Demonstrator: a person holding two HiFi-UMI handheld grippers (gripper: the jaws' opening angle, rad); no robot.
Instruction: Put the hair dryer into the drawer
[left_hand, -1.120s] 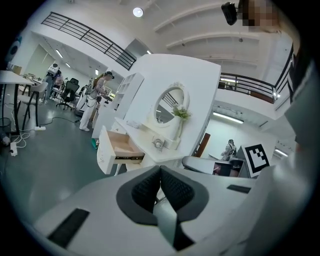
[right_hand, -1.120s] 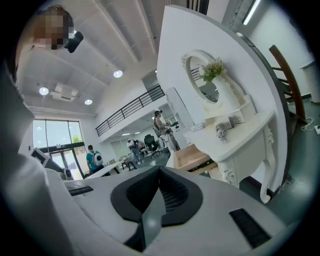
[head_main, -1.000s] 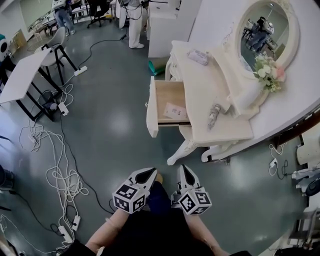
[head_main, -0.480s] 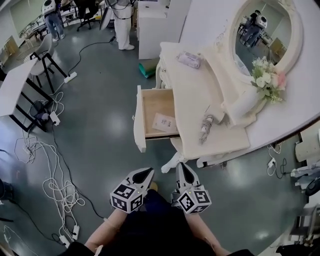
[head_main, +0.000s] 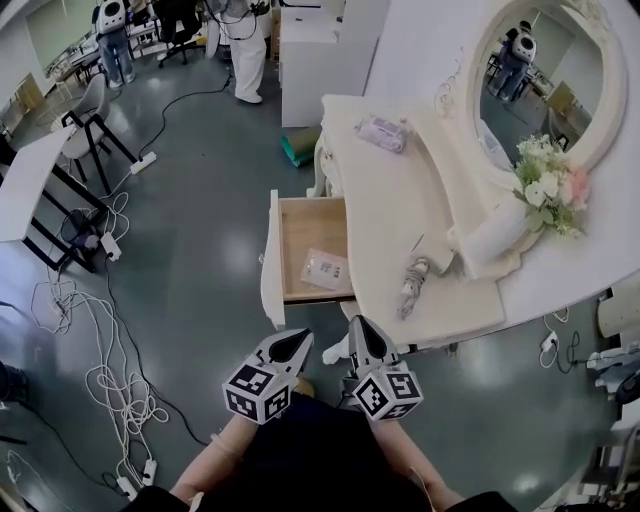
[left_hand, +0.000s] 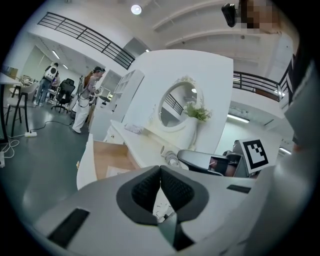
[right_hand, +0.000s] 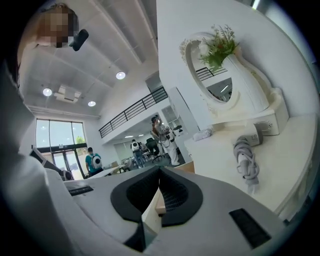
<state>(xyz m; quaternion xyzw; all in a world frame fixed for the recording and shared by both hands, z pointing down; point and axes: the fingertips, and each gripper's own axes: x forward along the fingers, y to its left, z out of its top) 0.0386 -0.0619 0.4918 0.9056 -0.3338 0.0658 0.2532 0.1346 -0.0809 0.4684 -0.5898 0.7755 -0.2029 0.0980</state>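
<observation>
The grey hair dryer (head_main: 411, 286), its cord wound round it, lies on the cream dressing table (head_main: 385, 210) near the front edge. It also shows in the right gripper view (right_hand: 246, 153) and the left gripper view (left_hand: 172, 159). The wooden drawer (head_main: 312, 228) stands pulled out to the table's left, with a flat packet (head_main: 325, 270) inside. My left gripper (head_main: 298, 340) and right gripper (head_main: 358, 328) hang side by side just short of the table's near corner. Both are shut with nothing in them, as their own views show (left_hand: 160, 168) (right_hand: 159, 171).
An oval mirror (head_main: 545, 70) and a flower bunch (head_main: 552, 185) stand at the back of the table, and a wrapped packet (head_main: 382, 132) lies at its far end. Loose cables (head_main: 110, 360) trail over the floor on the left beside a white table (head_main: 25, 180). People stand far off.
Both grippers have moved together toward the dressing table, which now sits closer and lower in the head view. Their jaws have stayed shut.
</observation>
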